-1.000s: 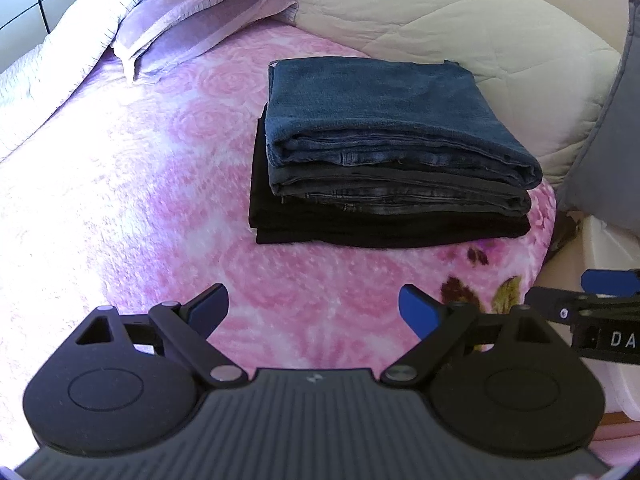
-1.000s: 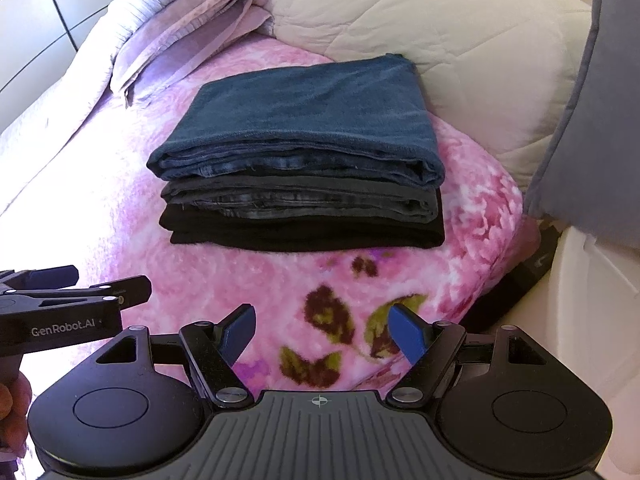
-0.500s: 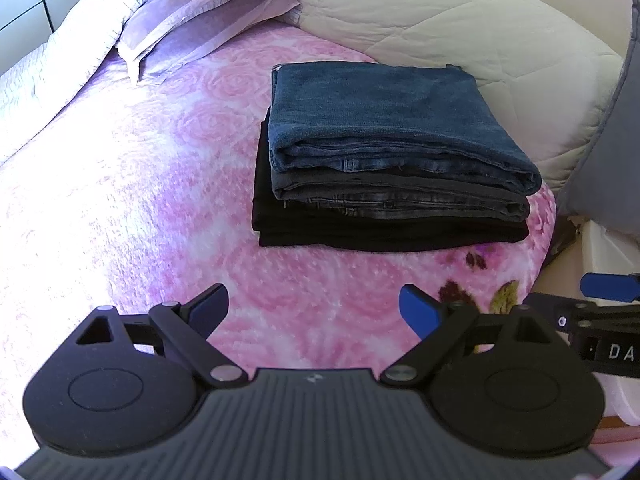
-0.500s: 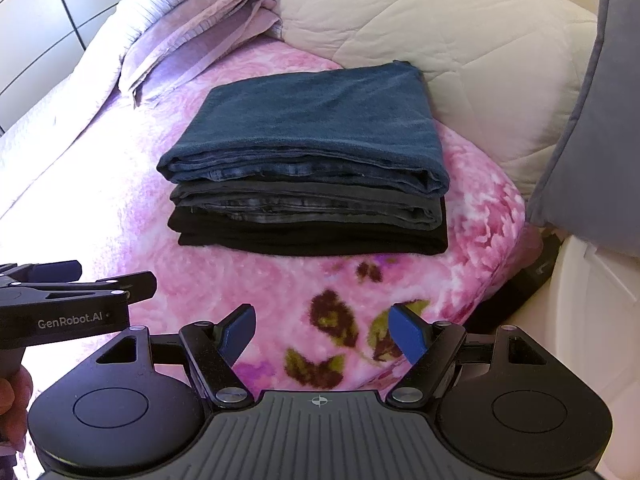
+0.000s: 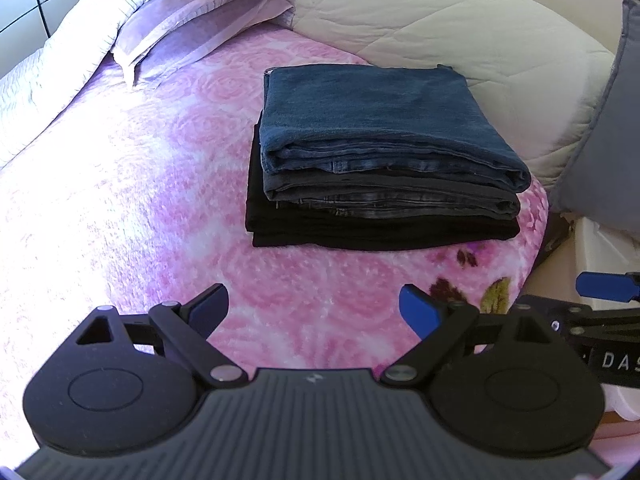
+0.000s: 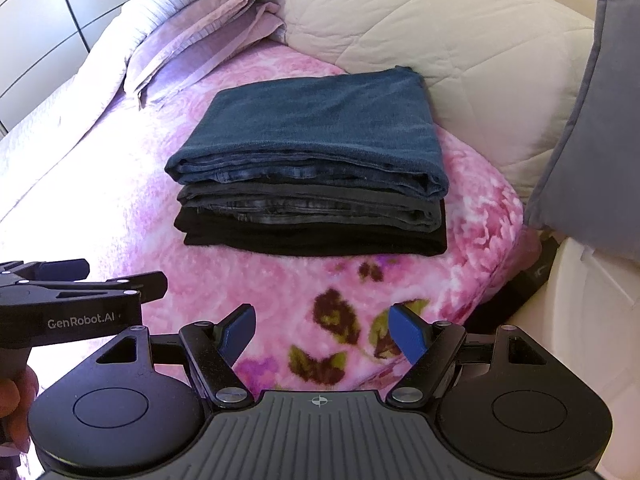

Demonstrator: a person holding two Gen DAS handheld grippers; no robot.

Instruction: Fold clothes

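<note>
A neat stack of folded clothes lies on the pink floral blanket [image 5: 120, 208]: blue jeans [image 5: 372, 120] on top, grey jeans [image 5: 392, 196] in the middle, a black garment [image 5: 360, 232] at the bottom. The stack also shows in the right wrist view [image 6: 312, 136]. My left gripper [image 5: 314, 306] is open and empty, held above the blanket short of the stack. My right gripper [image 6: 322, 326] is open and empty, also short of the stack. The right gripper shows at the right edge of the left wrist view [image 5: 604, 284], the left gripper at the left of the right wrist view [image 6: 60, 276].
A cream quilted cushion [image 5: 440, 20] lies behind the stack. Folded lilac bedding [image 5: 200, 12] is at the back left. A grey pillow [image 6: 600, 120] stands at the right. The bed's edge and a white piece of furniture [image 6: 592, 312] are at the right.
Both grippers have drawn back a little from the stack, which sits slightly lower in both views. Both stay open and empty. The clothes have not moved.
</note>
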